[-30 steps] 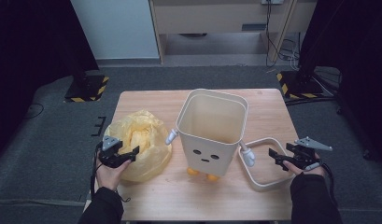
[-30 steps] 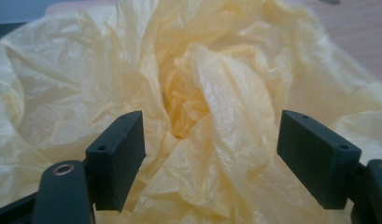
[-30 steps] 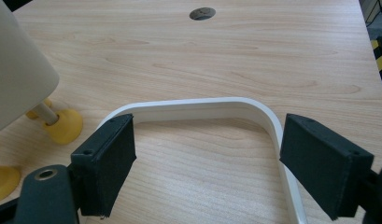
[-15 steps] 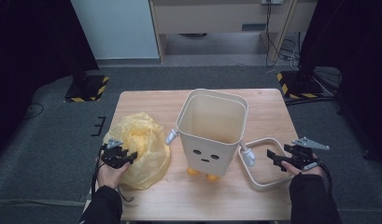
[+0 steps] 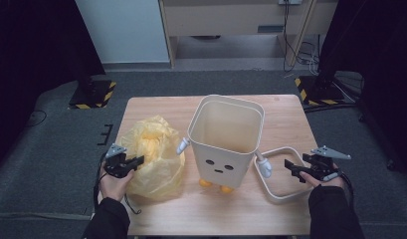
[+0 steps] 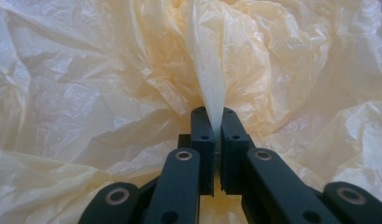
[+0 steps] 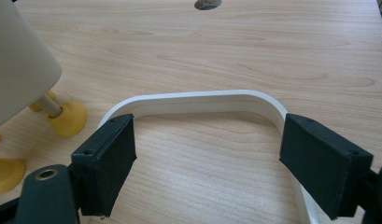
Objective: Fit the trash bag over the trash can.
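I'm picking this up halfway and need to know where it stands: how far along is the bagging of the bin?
Done: the left gripper has just closed on a fold of the yellow bag. In hand: the bag, still crumpled on the table beside the bin. Left: the bin stands unlined, its white ring lies flat, and the right gripper waits open over it.

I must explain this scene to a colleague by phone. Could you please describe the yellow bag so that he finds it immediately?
On the wooden table, look left of the cream bin with the face. The yellow bag is the crumpled, translucent plastic heap there, the only soft thing, pinched by the left gripper.
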Motion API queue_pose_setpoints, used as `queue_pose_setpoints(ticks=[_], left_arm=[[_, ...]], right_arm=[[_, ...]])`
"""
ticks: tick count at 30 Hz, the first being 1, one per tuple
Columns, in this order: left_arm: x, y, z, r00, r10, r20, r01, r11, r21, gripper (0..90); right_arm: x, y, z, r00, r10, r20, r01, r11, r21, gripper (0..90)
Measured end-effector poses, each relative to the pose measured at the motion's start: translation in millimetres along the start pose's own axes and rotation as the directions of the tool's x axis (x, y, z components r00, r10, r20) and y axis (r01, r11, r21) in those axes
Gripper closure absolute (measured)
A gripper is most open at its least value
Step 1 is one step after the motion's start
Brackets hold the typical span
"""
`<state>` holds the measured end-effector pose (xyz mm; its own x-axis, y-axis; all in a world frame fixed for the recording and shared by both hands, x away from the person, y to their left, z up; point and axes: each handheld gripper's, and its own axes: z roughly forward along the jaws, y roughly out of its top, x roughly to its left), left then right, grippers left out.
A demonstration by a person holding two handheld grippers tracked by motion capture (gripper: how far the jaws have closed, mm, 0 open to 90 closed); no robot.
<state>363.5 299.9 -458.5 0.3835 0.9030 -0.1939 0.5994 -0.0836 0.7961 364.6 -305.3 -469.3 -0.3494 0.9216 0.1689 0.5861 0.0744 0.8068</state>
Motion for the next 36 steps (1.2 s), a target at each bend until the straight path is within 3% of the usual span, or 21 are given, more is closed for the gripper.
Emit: queue_pose_setpoints(ticks=[3,6,10,16,18,26,32,36], left_arm=[[1.7,3.7,-10.5,0.9995,-0.03,0.009,0.031,0.9968,-0.074,85.8],[3.0,8.1,-22.1,0.9986,-0.052,0.011,0.054,0.9853,-0.162,85.6],[4.4,14.4,-38.4,0.9966,-0.082,0.005,0.08,0.9576,-0.277,85.4],[3.7,24.0,-62.3,0.9946,-0.103,0.014,0.1,0.9125,-0.397,85.0],[1.9,28.0,-69.8,0.9952,-0.097,0.012,0.093,0.9006,-0.424,84.8],[-10.5,43.7,-92.3,0.9961,-0.074,0.048,0.088,0.8644,-0.495,84.4],[-24.4,55.0,-106.5,0.9953,-0.053,0.081,0.088,0.8411,-0.534,84.4],[-34.0,61.5,-115.6,0.9953,-0.029,0.093,0.076,0.8295,-0.553,84.4]], right_arm=[[-0.5,0.3,0.1,1.0,0.003,0.001,-0.003,1.0,-0.001,18.5],[-0.4,0.4,0.0,1.0,0.003,0.001,-0.003,1.0,-0.001,18.4],[-0.6,0.5,0.2,1.0,-0.001,0.003,0.001,1.0,-0.002,18.5],[-0.8,1.0,-0.2,1.0,0.005,0.0,-0.005,1.0,-0.004,18.4],[-0.9,1.1,-0.2,1.0,0.005,0.003,-0.005,1.0,-0.005,18.5],[-0.8,1.2,-0.1,1.0,0.003,0.001,-0.003,1.0,-0.004,18.5],[-0.9,1.2,-0.2,1.0,0.003,0.001,-0.003,1.0,-0.003,18.5],[-1.0,1.3,-0.2,1.0,0.003,0.003,-0.003,1.0,-0.003,18.5]])
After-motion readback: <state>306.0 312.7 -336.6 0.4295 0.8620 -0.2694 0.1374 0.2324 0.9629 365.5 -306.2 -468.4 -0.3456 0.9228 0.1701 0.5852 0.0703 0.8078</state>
